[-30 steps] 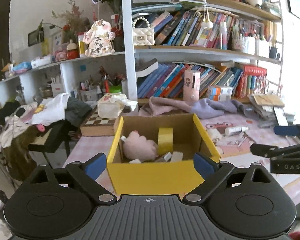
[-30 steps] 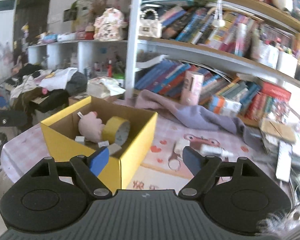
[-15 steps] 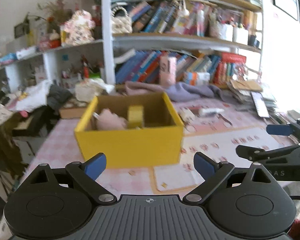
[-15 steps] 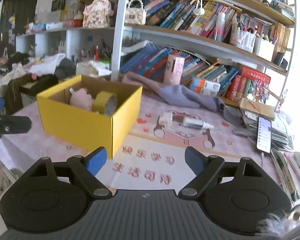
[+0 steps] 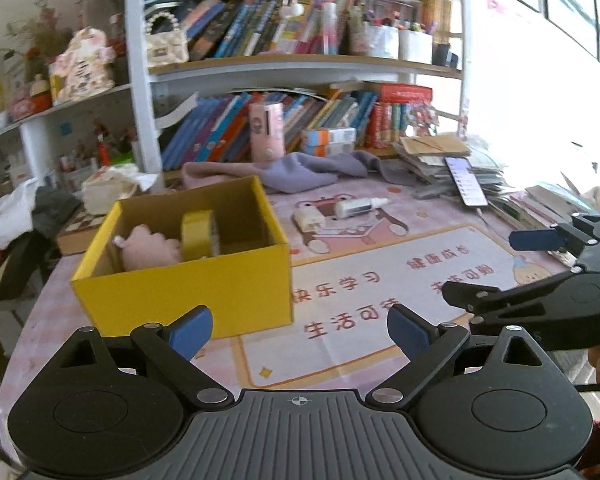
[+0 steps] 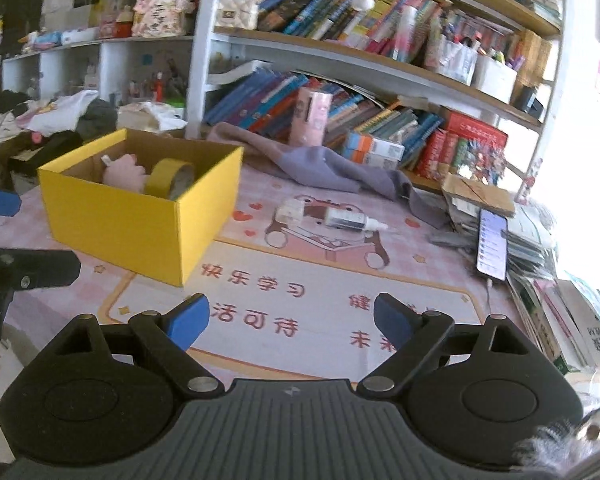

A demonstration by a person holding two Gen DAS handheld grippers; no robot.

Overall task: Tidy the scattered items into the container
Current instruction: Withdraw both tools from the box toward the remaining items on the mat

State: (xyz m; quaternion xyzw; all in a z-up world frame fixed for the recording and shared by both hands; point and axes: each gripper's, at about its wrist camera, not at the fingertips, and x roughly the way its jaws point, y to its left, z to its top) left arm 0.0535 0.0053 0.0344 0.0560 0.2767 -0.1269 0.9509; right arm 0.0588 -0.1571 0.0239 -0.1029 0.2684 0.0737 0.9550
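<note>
My yellow cardboard box (image 6: 140, 216) sits at the table's left, holding a pink plush toy (image 6: 124, 174) and a yellow tape roll (image 6: 168, 178). Right of it lie a small cream box (image 6: 290, 212) and a white dropper bottle (image 6: 350, 219). My left gripper (image 5: 300, 328) jaws stand wide, empty; my right gripper (image 6: 292, 318) jaws have just been opening, empty.
</note>
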